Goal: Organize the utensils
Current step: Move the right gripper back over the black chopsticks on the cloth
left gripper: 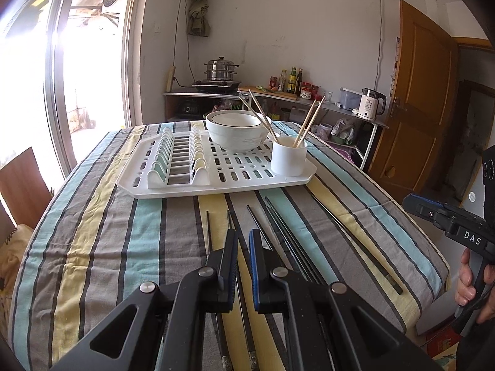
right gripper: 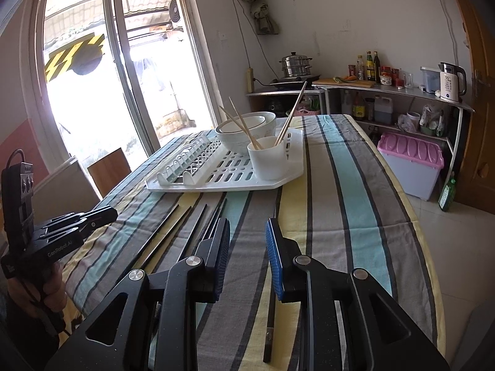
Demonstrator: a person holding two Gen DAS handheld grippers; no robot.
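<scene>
We hold 2 grippers low over the desk (left gripper: pixel 92 216), both pointing toward the rack (left gripper: pixel 216 182) at the far end.

Left gripper (left gripper: pixel 243 238): clenched, only a thin slit between the pads, nothing pinched that we can see. Dark chopsticks (left gripper: pixel 287 235) lie loose on the striped cloth under and just right of its tips, running away from us toward the rack. 1 long one (left gripper: pixel 355 241) lies apart, further right.

Right gripper (right gripper: pixel 248 227): released, a clear gap between the fingers, empty. That lone dark chopstick (right gripper: pixel 272 278) lies on the cloth below the gap; whether the pads touch it we cannot tell. The rest of the dark chopsticks (right gripper: pixel 185 228) lie to its left.

Ahead of both grippers, on the rack: a white cup (left gripper: pixel 289 156) with pale wooden chopsticks (left gripper: pixel 309 120) standing tilted in it, and beside it a stack of bowls (left gripper: pixel 236 131).

A hand (left gripper: pixel 471 278) grips the right gripper's handle.
</scene>
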